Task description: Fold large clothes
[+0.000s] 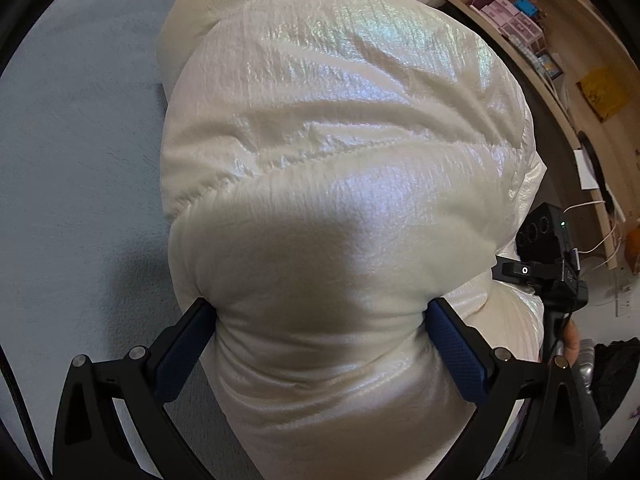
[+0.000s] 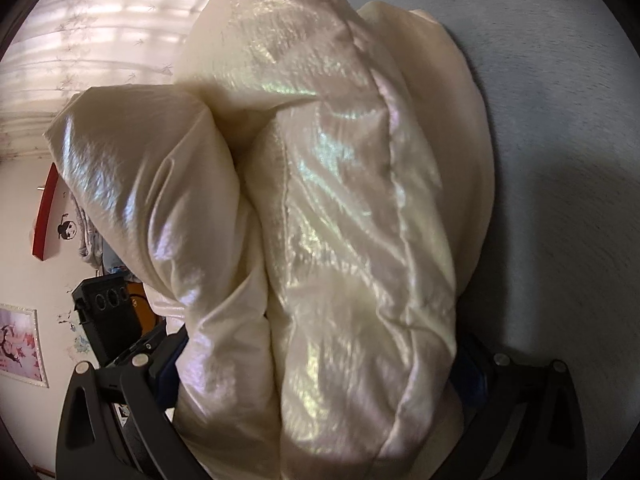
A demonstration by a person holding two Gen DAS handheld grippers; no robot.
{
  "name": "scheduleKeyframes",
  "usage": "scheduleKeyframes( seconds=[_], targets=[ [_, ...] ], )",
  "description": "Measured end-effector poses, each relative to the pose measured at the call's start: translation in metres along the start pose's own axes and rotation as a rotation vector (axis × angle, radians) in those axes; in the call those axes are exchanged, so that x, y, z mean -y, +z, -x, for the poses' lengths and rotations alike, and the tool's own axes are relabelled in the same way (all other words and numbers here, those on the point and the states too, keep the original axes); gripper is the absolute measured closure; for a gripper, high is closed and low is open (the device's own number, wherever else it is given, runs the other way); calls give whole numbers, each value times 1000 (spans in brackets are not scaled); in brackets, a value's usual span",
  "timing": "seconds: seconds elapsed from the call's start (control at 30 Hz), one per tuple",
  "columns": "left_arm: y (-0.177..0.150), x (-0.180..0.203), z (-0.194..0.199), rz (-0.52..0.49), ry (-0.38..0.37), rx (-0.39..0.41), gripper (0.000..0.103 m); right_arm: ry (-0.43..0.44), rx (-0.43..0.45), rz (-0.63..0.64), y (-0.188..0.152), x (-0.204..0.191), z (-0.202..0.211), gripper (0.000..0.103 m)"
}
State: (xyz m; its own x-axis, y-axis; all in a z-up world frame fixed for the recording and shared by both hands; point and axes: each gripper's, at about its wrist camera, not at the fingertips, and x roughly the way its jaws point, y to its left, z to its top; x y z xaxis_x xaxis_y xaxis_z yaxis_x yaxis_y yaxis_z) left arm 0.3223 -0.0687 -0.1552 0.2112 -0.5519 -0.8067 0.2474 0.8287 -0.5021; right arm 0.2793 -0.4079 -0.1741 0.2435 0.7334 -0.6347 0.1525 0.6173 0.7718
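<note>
Two grippers, both mine, both pinching the same puffy garment. Left gripper: jaws squeezed in on a thick bulge of the cream jacket, blue textured pads denting the padding at 4 and 8 o'clock of the left wrist view. Right gripper: jaws clamped on another bunch of the same jacket; pads mostly buried under fabric, only a sliver of blue showing at 4 o'clock.

Fabric: shiny, pearlescent, crinkled shell w/ quilted seams, soft rounded lobes. Left wrist view shows 1 big rounded mass w/ 2 stitched channels across it. Right wrist view shows 2 lobes, a smaller one at 9 o'clock folded against the main one.

Jacket hangs over a pale grey-blue surface, matte, slightly fuzzy; at 9 o'clock in left view, at 2 o'clock in right view.

Only left view: wooden shelf at 2 o'clock w/ small boxes, and the other gripper's black body at 3 o'clock. Only right view: sheer curtain at 11 o'clock, framed picture at 8 o'clock.
</note>
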Motion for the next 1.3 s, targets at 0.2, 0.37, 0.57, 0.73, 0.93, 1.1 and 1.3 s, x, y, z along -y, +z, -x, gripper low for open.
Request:
scheduleKeyframes(
  seconds=[0.2,0.37,0.57,0.73,0.93,1.1,1.3],
  targets=[
    [-8,-5,5,0,-30,66,1,11,42,62,-17,-14,-6,0],
    [-19,18,21,-102,33,133,7,32,70,129,-31,-31,3,2],
    [-28,32,55,-187,97,210,13,97,116,196,-49,-56,12,8],
    [-31,26,87,-205,127,273,14,138,148,246,-67,-91,3,15],
    [-33,4,137,-178,136,320,14,186,161,330,-71,-142,-14,17],
    [-21,-39,185,-155,170,380,15,208,134,458,-61,-215,-48,17],
    [12,-142,218,-101,216,421,17,216,88,485,-25,-253,-124,21]
  ],
)
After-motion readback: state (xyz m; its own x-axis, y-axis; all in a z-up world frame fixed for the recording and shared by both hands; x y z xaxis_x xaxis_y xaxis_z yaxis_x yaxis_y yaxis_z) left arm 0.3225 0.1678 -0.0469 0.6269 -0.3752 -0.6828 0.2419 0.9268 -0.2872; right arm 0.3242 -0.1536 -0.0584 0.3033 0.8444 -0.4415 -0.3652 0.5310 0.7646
